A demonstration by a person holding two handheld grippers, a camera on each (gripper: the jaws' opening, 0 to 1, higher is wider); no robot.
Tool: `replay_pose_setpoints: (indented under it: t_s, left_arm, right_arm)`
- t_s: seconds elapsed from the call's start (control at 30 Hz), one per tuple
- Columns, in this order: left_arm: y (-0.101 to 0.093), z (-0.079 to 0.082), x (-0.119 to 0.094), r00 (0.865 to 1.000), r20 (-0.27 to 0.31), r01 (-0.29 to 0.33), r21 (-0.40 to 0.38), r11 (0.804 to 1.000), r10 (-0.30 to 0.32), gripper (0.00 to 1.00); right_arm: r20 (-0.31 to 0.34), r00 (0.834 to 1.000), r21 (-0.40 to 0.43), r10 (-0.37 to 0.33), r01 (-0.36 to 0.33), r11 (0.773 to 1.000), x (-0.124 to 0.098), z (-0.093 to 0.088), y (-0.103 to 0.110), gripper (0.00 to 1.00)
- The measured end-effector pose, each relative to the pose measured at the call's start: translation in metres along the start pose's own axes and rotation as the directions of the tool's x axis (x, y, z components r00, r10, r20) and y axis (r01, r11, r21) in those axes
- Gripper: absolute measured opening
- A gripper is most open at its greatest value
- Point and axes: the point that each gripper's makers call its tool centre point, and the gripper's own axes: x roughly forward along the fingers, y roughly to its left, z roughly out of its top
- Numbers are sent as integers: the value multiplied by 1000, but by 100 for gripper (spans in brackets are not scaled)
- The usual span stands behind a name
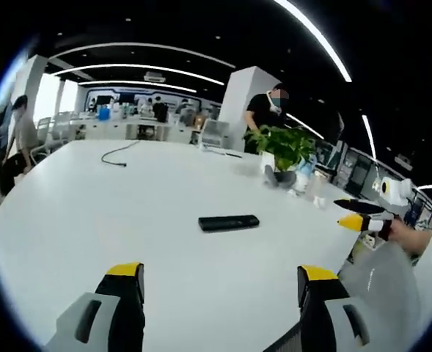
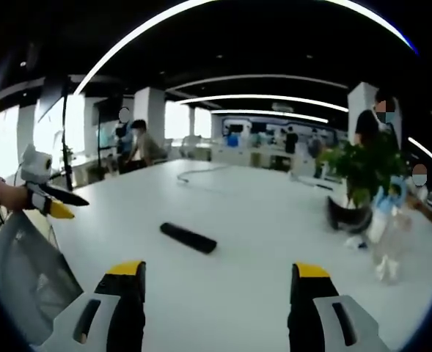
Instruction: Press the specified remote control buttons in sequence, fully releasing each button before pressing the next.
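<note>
Both grippers, left (image 1: 221, 282) & right (image 2: 218, 279), yellow-tipped fingers spread, released; slim black rectangular remote (image 1: 229, 223) flat on smooth white desk (image 1: 91, 220).

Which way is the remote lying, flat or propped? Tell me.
Flat. The remote lies lengthwise on the bare white table, nothing under or touching it; both grippers are apart from it.

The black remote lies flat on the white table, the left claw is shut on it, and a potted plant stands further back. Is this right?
Not quite. In the left gripper view the left claw is open, short of the black remote. It does lie flat on the white table, with the potted plant behind.
</note>
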Motion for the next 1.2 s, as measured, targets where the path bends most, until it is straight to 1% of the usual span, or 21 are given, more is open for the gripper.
replay_pose_setpoints:
  t_s: [0.07,0.1,0.17,0.2,0.33,0.4,0.43,0.47,0.5,0.57,0.63,0.67,0.77,0.83,0.9,1.07,1.13,1.2]
  left_arm:
    - [-3,-3,2,999,-23,33,-24,999,-33,89]
    - [-4,-3,3,998,-30,47,-21,999,-48,89]
    - [-5,-2,7,997,-45,67,6,998,-66,88]
    - [-6,-2,11,995,-62,80,22,997,-79,88]
    - [-9,2,24,990,-81,117,72,990,-111,88]
    - [-14,4,38,983,-105,161,97,982,-151,88]
    - [-14,4,40,982,-109,166,101,981,-155,88]
    - [-19,4,50,976,-126,194,122,973,-179,88]
    - [-20,5,52,974,-129,200,126,972,-184,88]
    - [-25,7,65,966,-148,236,152,960,-214,88]
    - [-30,8,74,958,-168,261,173,950,-232,88]
    - [-32,8,77,954,-178,271,178,946,-240,87]
    - [-40,14,86,944,-176,308,153,939,-281,87]
    - [-42,17,92,938,-184,323,162,932,-293,87]
    - [-42,17,96,934,-202,332,191,924,-295,86]
    - [-37,13,106,920,-267,354,257,899,-287,85]
    - [-35,13,111,917,-283,360,277,891,-282,83]
    - [-33,12,116,910,-307,368,289,884,-278,81]
  right_arm:
    - [0,1000,-10,-8,8,1000,0,0,-1,80]
    - [0,1000,-12,-12,12,1000,0,0,-1,80]
    - [-5,1000,-10,-31,31,999,-1,-1,-4,79]
    - [-8,999,-4,-41,41,999,-2,-2,-7,79]
    - [-14,999,9,-49,49,999,-2,-4,-9,79]
    - [-12,999,5,-51,51,999,-2,-4,-9,80]
    - [-12,999,4,-51,51,999,-2,-4,-9,79]
    - [-17,998,-5,-55,55,998,-3,-4,-10,79]
    - [-20,998,-7,-58,57,998,-3,-4,-10,79]
    - [-37,997,-13,-67,66,998,-3,-7,-11,79]
    - [-45,996,-15,-71,71,997,-3,-8,-12,79]
    - [-45,996,-14,-72,71,997,-3,-8,-12,79]
    - [-54,996,-17,-75,75,997,-4,-9,-12,78]
    - [-59,996,-19,-72,71,997,-4,-10,-11,78]
    - [-65,996,-23,-67,66,998,-3,-11,-9,78]
    - [-77,995,-36,-64,62,997,-2,-12,-8,78]
    - [-78,995,-36,-64,62,997,-3,-13,-7,77]
    - [-76,995,-35,-64,62,997,-3,-12,-7,77]
